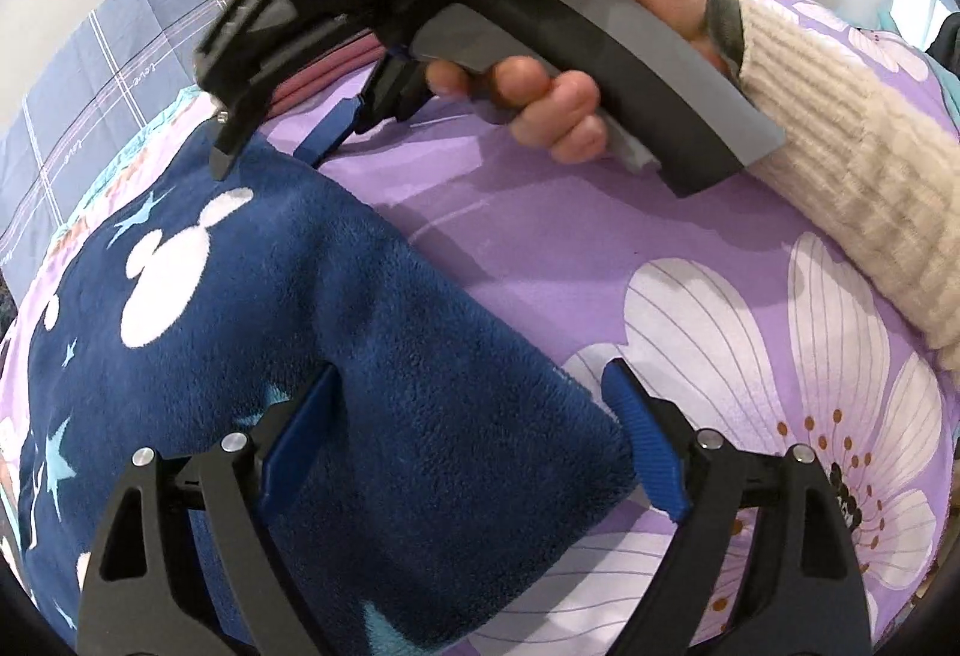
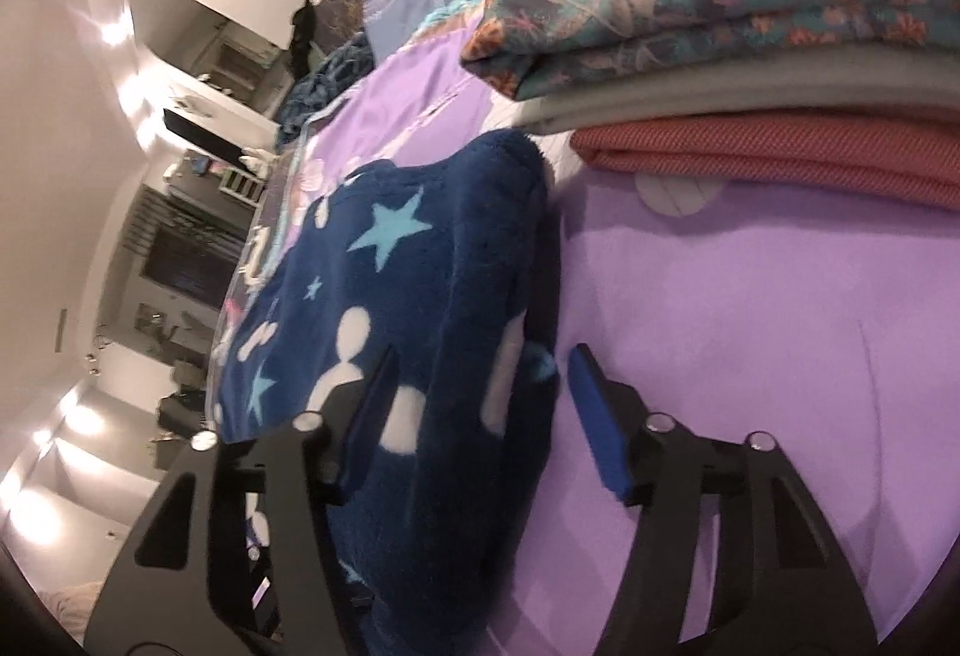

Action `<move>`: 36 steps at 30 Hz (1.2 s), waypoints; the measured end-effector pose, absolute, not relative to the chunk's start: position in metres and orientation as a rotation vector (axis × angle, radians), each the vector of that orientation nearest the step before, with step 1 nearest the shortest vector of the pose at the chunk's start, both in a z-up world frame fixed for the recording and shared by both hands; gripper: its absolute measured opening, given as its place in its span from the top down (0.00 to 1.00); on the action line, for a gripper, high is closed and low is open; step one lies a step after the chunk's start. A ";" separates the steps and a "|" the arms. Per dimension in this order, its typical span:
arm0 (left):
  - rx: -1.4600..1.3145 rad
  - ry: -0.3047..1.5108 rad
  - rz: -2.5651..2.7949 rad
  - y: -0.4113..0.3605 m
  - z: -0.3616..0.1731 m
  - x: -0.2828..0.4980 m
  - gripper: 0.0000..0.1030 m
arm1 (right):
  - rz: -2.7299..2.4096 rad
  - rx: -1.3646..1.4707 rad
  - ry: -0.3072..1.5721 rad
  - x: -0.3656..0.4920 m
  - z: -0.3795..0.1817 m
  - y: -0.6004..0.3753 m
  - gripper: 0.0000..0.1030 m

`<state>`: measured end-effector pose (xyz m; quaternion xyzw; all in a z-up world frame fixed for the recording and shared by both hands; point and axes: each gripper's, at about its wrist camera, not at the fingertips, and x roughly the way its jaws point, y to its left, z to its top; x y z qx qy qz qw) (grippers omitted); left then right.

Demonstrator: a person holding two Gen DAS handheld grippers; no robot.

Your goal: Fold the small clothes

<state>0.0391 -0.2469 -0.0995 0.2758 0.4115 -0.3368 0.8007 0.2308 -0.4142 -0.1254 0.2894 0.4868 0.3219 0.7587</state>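
Note:
A navy fleece garment (image 1: 288, 332) with white mouse heads and light blue stars lies on the purple flowered bedsheet (image 1: 540, 236). My left gripper (image 1: 474, 440) is open, its fingers on either side of the garment's near corner. In the left wrist view, the right gripper (image 1: 276, 140) is at the garment's far edge, held by a hand in a cream sleeve. In the right wrist view, my right gripper (image 2: 480, 404) is open, straddling the folded edge of the garment (image 2: 420, 296).
A stack of folded clothes (image 2: 750, 56), floral teal on top, grey and red below, lies just beyond the garment. A blue checked quilt (image 1: 108, 74) lies at the far side. The bed edge and room furniture (image 2: 198, 176) are at the left.

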 end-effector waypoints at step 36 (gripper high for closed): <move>0.515 0.881 -0.914 -0.221 -0.083 0.032 0.62 | 0.539 0.642 0.907 0.222 -0.140 -0.430 0.85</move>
